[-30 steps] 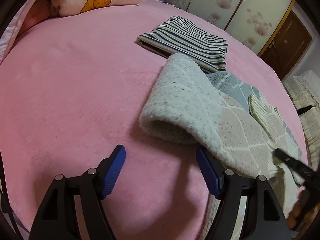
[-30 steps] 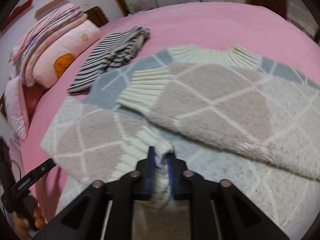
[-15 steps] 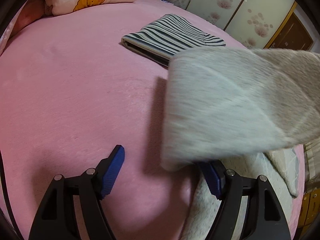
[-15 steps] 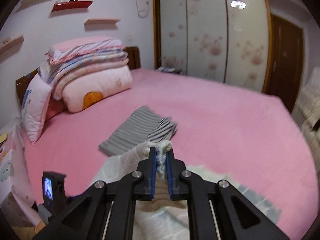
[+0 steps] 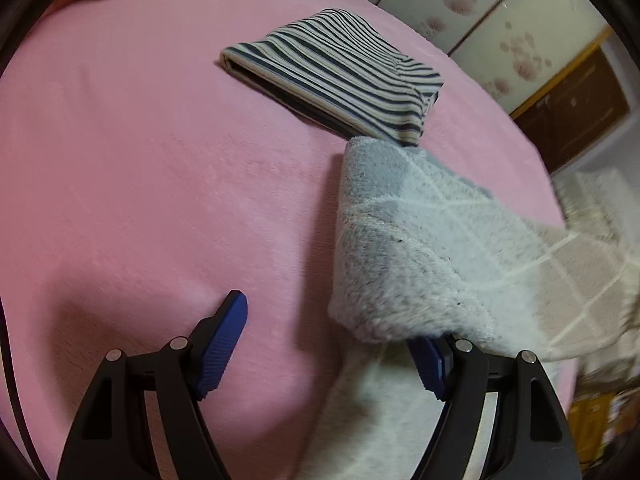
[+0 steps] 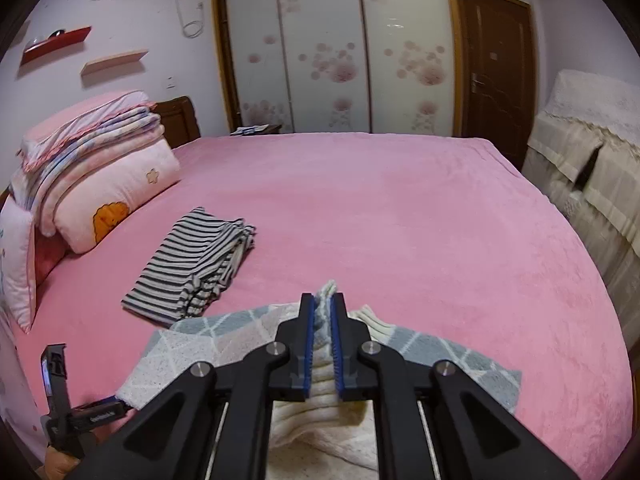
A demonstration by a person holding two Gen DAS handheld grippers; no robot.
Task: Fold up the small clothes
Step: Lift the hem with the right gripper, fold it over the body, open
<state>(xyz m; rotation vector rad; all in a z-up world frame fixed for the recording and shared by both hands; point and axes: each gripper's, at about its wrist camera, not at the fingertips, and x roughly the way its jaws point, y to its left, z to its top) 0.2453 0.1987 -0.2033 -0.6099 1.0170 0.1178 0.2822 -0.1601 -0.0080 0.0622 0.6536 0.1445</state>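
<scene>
A fluffy grey, beige and white diamond-pattern sweater (image 5: 420, 240) lies on the pink bed, folded over itself; it also shows in the right wrist view (image 6: 224, 340). My right gripper (image 6: 323, 312) is shut on a bunch of the sweater's ribbed edge and holds it lifted above the bed. My left gripper (image 5: 332, 332) is open, low over the bed; its right finger is under the sweater's folded edge, its left finger (image 5: 224, 340) is over bare bedspread.
A folded black-and-white striped garment (image 5: 340, 76) lies behind the sweater, also in the right wrist view (image 6: 192, 268). Pillows and folded quilts (image 6: 92, 184) are stacked at the headboard. A cloth-covered sofa (image 6: 592, 168) stands past the bed's right edge. Wardrobe doors (image 6: 336, 48) are behind.
My right gripper has lifted the sweater's edge and carried it forward over the rest, folding it. The raised flap has come down onto the sweater. My left gripper stayed open, nearly still.
</scene>
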